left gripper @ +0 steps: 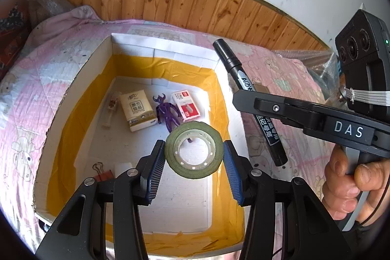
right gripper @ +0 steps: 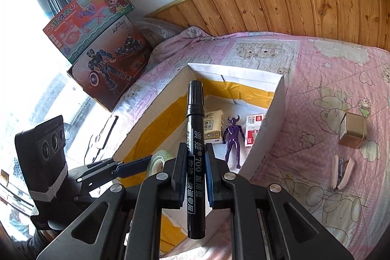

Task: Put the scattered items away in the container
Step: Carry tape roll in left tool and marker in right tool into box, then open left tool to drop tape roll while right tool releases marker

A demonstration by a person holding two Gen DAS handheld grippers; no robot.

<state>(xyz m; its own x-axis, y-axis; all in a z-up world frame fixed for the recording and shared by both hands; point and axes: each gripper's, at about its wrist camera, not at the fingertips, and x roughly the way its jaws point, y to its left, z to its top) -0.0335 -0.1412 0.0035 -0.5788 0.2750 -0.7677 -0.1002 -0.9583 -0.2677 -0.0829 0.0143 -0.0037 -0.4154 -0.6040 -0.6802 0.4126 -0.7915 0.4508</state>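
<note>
My left gripper (left gripper: 194, 150) is shut on a green tape roll (left gripper: 194, 149) and holds it above the inside of the white cardboard box (left gripper: 168, 46). The roll also shows in the right wrist view (right gripper: 159, 160). My right gripper (right gripper: 194, 157) is shut on a black marker (right gripper: 195, 150), upright between the pads, above the box's near right wall (right gripper: 268, 138). The marker shows in the left wrist view (left gripper: 246, 94) over the box's right edge. In the box lie a tissue pack (left gripper: 137, 111), a purple figure (left gripper: 167, 112) and a red staples box (left gripper: 186, 106).
The box sits on a pink quilted bed (right gripper: 329, 89). A gold tin (right gripper: 353, 129) and a pink stapler (right gripper: 341, 171) lie on the quilt right of the box. A binder clip (left gripper: 102, 172) and a small tube (left gripper: 112, 106) lie in the box. Toy boxes (right gripper: 97, 45) stand at the left.
</note>
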